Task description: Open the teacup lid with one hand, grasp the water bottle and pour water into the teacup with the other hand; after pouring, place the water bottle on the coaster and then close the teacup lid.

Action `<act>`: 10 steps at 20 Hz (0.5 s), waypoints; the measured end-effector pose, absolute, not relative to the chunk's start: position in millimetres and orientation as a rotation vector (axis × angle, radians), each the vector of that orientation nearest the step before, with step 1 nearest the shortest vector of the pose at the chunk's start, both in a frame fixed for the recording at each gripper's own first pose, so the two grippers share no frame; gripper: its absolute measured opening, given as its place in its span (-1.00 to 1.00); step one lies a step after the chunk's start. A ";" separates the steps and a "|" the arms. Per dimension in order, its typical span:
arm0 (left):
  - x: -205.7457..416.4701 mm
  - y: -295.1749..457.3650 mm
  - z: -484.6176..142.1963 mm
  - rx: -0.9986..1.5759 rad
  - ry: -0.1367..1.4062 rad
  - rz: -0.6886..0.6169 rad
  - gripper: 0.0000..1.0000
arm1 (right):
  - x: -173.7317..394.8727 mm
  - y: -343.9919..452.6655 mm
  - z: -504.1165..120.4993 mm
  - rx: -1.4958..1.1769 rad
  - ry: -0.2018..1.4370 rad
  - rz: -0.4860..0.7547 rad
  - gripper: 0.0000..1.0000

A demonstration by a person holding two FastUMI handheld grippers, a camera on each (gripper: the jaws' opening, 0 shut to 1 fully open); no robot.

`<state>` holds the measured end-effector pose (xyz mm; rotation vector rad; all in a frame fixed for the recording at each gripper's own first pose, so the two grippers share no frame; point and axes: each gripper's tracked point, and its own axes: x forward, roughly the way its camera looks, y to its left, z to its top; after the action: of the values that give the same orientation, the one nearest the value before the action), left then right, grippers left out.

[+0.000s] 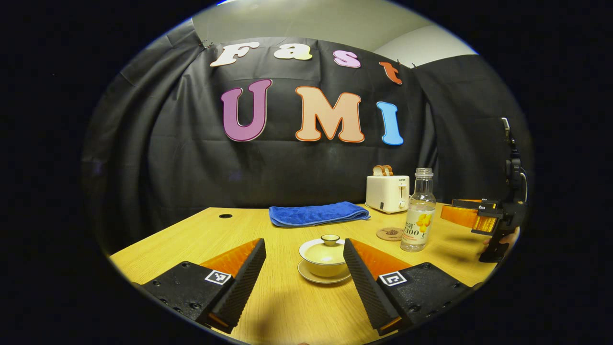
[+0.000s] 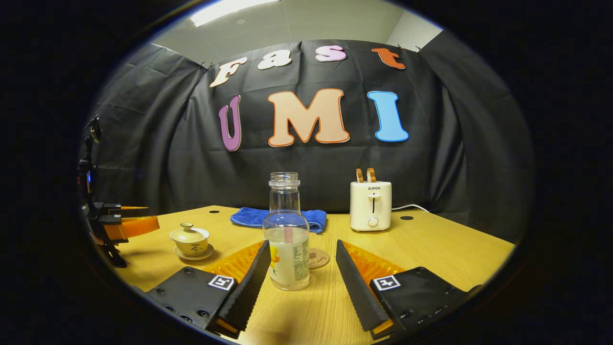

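Note:
A cream teacup (image 1: 324, 258) with its lid (image 1: 329, 241) on sits on a saucer on the wooden table (image 1: 287, 306). My left gripper (image 1: 303, 275) is open, its fingers on either side of the cup and short of it. The uncapped clear water bottle (image 2: 286, 238), partly filled, stands upright just ahead of my right gripper (image 2: 300, 275), which is open and not touching it. A round brown coaster (image 2: 318, 258) lies right behind the bottle. In the left gripper view the bottle (image 1: 419, 214) and coaster (image 1: 390, 234) are to the cup's right, with the right gripper (image 1: 467, 215) beyond them. The right gripper view has the teacup (image 2: 190, 241) and left gripper (image 2: 129, 223) at the left.
A folded blue towel (image 1: 316, 213) lies at the back of the table. A white toaster (image 2: 370, 206) holding bread slices stands at the back right, its cord running to the right. Two small dark holes (image 2: 406, 217) mark the tabletop near the back edge.

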<state>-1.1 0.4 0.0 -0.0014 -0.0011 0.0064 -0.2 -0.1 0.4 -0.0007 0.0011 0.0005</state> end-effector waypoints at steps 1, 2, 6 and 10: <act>-1.2 1.1 -0.1 -0.001 -0.001 0.007 0.91 | 0.4 -0.4 0.5 -0.001 0.001 0.001 0.72; -1.2 1.5 0.7 -0.001 -0.001 0.007 0.92 | -0.7 -0.4 0.3 -0.001 0.001 0.001 0.70; -1.3 -0.1 0.3 -0.001 -0.001 0.002 0.91 | -0.7 -0.3 0.2 -0.001 0.001 0.000 0.77; 0.1 -7.4 -0.8 0.000 0.000 -0.032 0.91 | -0.7 -0.4 0.6 -0.001 0.002 0.000 0.70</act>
<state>0.1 -7.4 -0.8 0.0000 -0.0001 -0.0325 -0.7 -0.4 0.6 -0.0010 0.0016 -0.0001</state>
